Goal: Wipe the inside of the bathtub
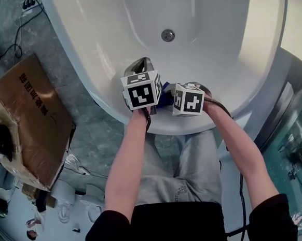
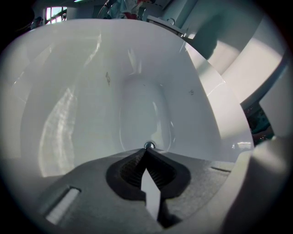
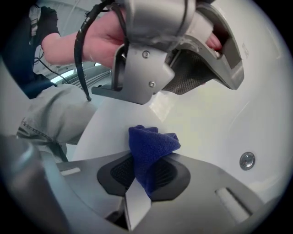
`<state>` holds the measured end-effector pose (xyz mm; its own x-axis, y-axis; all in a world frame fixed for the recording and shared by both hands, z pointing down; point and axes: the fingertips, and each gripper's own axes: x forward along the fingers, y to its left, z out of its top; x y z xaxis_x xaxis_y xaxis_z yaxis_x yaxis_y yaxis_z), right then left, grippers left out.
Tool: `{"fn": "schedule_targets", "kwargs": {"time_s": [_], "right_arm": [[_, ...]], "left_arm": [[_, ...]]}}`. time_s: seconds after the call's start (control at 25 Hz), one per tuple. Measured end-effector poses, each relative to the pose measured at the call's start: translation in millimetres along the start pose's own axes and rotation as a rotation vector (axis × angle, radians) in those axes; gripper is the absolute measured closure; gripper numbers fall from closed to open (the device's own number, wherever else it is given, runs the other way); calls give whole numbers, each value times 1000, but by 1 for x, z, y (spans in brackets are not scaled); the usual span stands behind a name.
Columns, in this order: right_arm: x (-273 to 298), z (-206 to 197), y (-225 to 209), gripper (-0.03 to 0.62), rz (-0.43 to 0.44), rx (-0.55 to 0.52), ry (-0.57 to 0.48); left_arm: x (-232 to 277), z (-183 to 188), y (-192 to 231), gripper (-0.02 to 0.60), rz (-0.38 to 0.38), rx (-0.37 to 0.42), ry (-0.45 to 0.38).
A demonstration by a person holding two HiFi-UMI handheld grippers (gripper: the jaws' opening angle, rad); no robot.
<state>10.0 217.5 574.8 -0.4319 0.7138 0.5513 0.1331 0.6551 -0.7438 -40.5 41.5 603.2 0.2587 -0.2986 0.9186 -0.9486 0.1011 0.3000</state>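
The right gripper (image 3: 145, 160) clamps its jaws on a bunched, nubby blue cloth (image 3: 153, 141) just inside the near end of the glossy white oval bathtub (image 1: 212, 45); the left gripper (image 2: 146, 151) has its jaws together, empty. Grey marbled floor (image 1: 88, 122) surrounds the tub.

Glossy white tub, matt grey tools.
The bathtub (image 1: 108, 37) is smooth, glossy white, and its drain (image 1: 168, 35) is polished metal. The blue cloth (image 3: 149, 151) looks soft and nubbly. The left gripper (image 2: 146, 152) is matt grey plastic with ribbed black pads (image 2: 132, 169). The cardboard box (image 1: 33, 111) is dull brown under shiny film, and the floor (image 1: 88, 117) looks like mottled grey stone.
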Motion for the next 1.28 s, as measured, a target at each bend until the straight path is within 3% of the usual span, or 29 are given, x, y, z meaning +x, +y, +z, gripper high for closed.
{"fn": "schedule_targets", "kwargs": {"time_s": [0.44,0.8,1.0,1.28], "right_arm": [[-24,21,63,523,67,10,-32],[-46,17,101,523,175,-31,-24],[-57,22,87,522,137,-5,-69],[-108,21,27,522,-40,73,-133]], "left_arm": [[-39,-19,-7,578,0,-20,-8],[-49,-12,-17,578,0,-29,-43],[-46,-13,-20,578,-3,-38,-42],[-52,3,-25,578,-23,-62,-77]]}}
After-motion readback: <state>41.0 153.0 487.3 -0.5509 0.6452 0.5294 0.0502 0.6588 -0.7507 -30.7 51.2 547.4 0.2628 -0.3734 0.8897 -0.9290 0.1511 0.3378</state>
